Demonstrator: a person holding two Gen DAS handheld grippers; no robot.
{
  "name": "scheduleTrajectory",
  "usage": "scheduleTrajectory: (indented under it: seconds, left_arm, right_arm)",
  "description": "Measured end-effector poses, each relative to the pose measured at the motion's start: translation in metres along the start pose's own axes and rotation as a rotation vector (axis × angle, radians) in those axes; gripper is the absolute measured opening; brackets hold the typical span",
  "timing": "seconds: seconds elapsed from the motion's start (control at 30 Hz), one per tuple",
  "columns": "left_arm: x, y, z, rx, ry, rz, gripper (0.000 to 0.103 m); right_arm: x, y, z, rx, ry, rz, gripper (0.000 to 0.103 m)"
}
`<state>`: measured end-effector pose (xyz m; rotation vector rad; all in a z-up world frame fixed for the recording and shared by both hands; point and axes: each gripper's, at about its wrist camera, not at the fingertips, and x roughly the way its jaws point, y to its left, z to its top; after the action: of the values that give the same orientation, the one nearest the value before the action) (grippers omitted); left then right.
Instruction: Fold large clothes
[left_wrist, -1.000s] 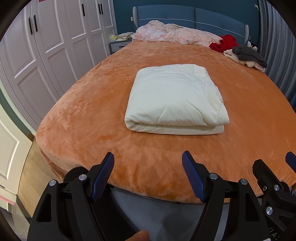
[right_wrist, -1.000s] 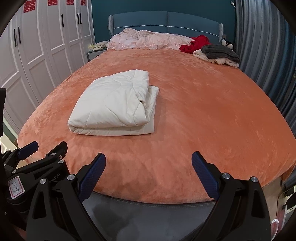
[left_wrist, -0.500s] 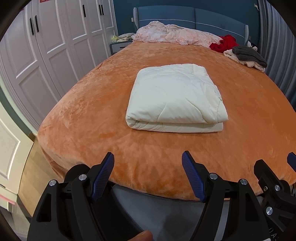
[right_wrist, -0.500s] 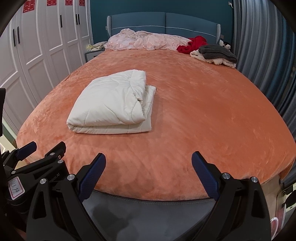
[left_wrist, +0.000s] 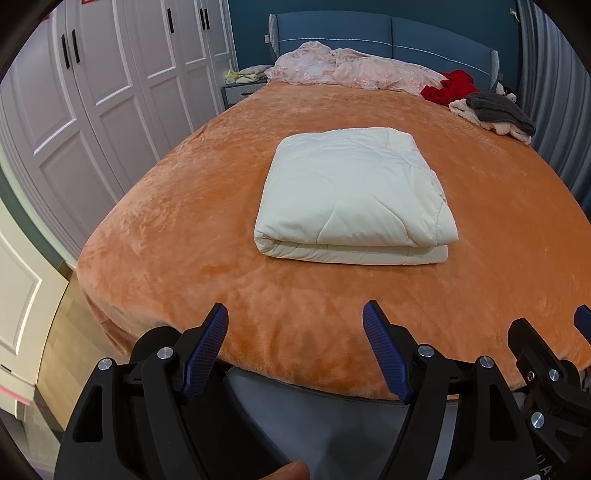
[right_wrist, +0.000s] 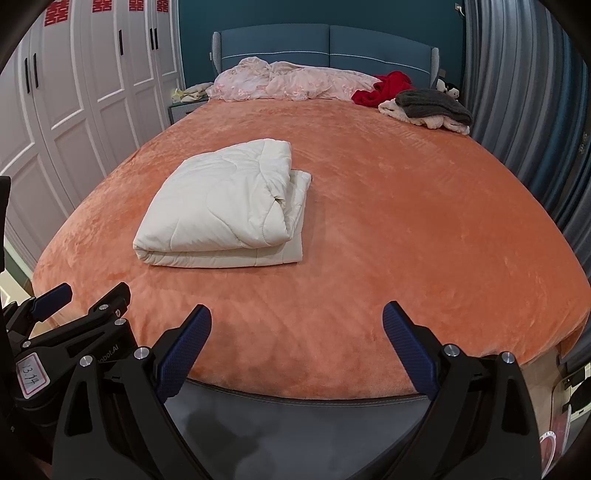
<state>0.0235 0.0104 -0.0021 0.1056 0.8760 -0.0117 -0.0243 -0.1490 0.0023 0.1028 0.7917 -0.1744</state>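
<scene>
A cream quilted comforter (left_wrist: 352, 195) lies folded into a thick rectangle on the orange bed cover (left_wrist: 166, 229); it also shows in the right wrist view (right_wrist: 225, 208). My left gripper (left_wrist: 295, 325) is open and empty, held off the foot edge of the bed, well short of the comforter. My right gripper (right_wrist: 297, 328) is open and empty, also at the foot edge, to the right of the left one. The left gripper's body shows in the right wrist view (right_wrist: 70, 325).
Pink bedding (left_wrist: 351, 70) lies by the blue headboard. A red garment (left_wrist: 448, 86) and a grey and cream pile (left_wrist: 495, 112) sit at the far right. White wardrobe doors (left_wrist: 92, 110) line the left; a grey curtain (right_wrist: 524, 92) hangs on the right.
Both grippers have drawn back slightly from the bed; the comforter looks a little farther away. It has not moved on the bed. Both grippers stay open.
</scene>
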Motion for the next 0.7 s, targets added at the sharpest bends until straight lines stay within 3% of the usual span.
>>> scheduleTrajectory:
  seconds: [0.7]
  left_arm:
    - [-0.0026,0.0018,0.0000,0.000,-0.018,0.020,0.071]
  right_arm:
    - [0.0004,-0.0017,0.0003,-0.002,-0.001,0.001,0.091]
